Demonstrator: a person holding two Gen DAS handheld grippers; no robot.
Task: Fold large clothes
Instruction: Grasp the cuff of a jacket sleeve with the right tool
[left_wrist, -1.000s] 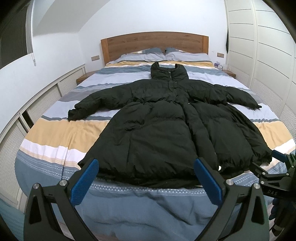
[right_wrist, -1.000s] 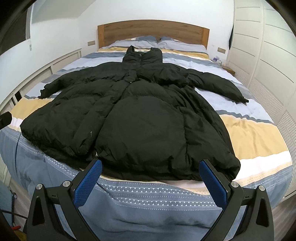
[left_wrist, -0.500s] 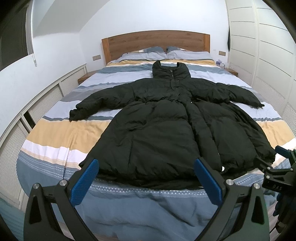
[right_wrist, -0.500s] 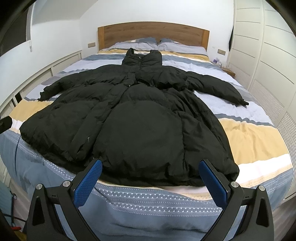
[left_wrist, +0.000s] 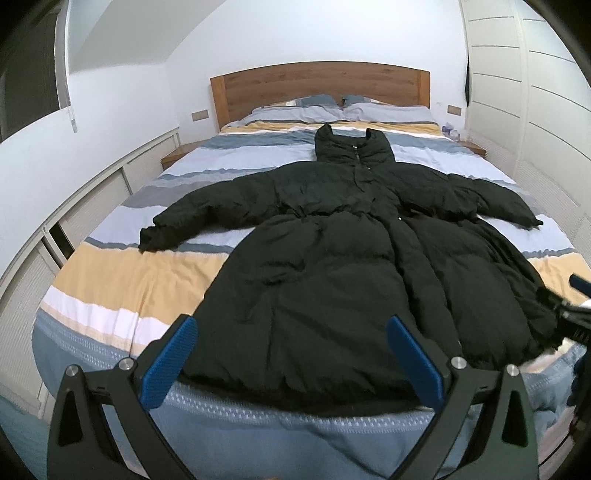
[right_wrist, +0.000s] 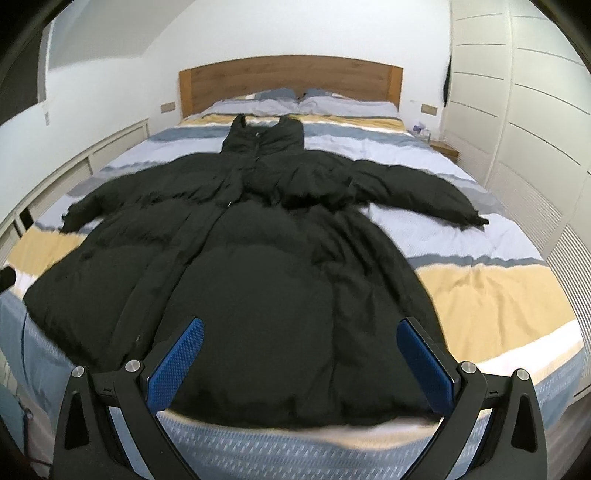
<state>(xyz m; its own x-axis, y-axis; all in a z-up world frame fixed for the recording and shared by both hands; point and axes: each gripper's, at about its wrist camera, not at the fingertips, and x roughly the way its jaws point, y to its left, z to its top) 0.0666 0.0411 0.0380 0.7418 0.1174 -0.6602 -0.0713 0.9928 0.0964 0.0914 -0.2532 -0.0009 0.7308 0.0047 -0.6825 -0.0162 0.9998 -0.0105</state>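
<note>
A large black puffer coat (left_wrist: 332, 266) lies flat, front up, on the striped bed (left_wrist: 122, 280), sleeves spread out, collar toward the headboard. It also shows in the right wrist view (right_wrist: 266, 280). My left gripper (left_wrist: 291, 354) is open and empty just above the hem's left part. My right gripper (right_wrist: 301, 358) is open and empty above the hem's right part. The right gripper's tip shows at the right edge of the left wrist view (left_wrist: 569, 317), beside the coat's right hem corner.
A wooden headboard (left_wrist: 321, 86) and two pillows (left_wrist: 347, 110) are at the far end. White wardrobe doors (left_wrist: 546, 122) stand along the right. A low white cabinet ledge (left_wrist: 85, 192) runs along the left. Small nightstands flank the bed.
Both grippers have moved forward and slightly up over the coat's hem. The coat has not moved. Both stay open.
</note>
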